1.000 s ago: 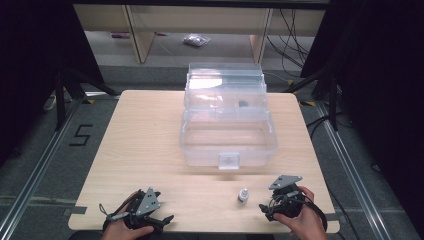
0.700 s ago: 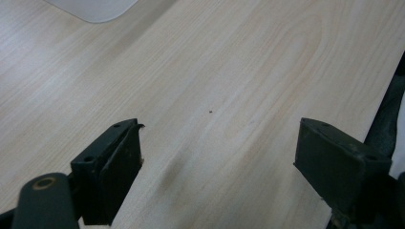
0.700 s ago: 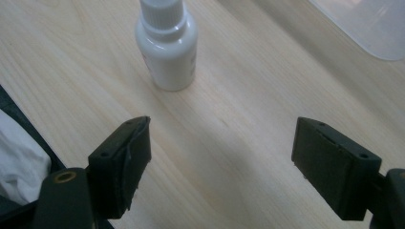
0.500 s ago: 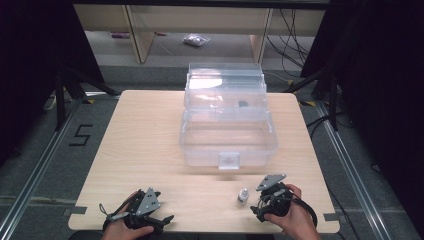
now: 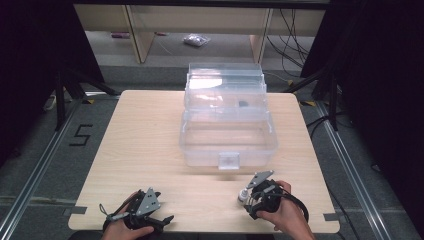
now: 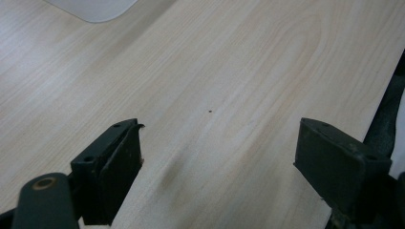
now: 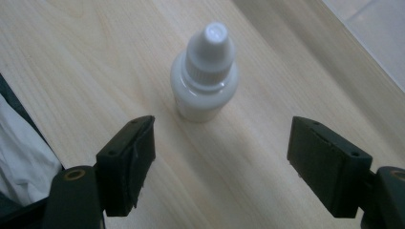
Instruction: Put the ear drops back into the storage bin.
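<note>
1. High view: A small white bottle (image 5: 242, 195) stands upright near the front edge of the tabletop (image 5: 150, 145), toward the front right corner. The right gripper (image 5: 251, 200) is just beside it. Its jaws have just been closing a little, but they do not hold the bottle yet. The left gripper (image 5: 150, 220) waits near the front left corner. A clear plastic box (image 5: 227, 145) sits open in the middle, with its lid up at the back.

2. Left gripper view: The jaws stand wide apart over bare wood, with nothing between them.

3. Right gripper view: The bottle (image 7: 205, 71) stands just past the spread jaws, not between them. So I think the job has barely begun: the bottle must still be grabbed, and most likely put in the box.
</note>
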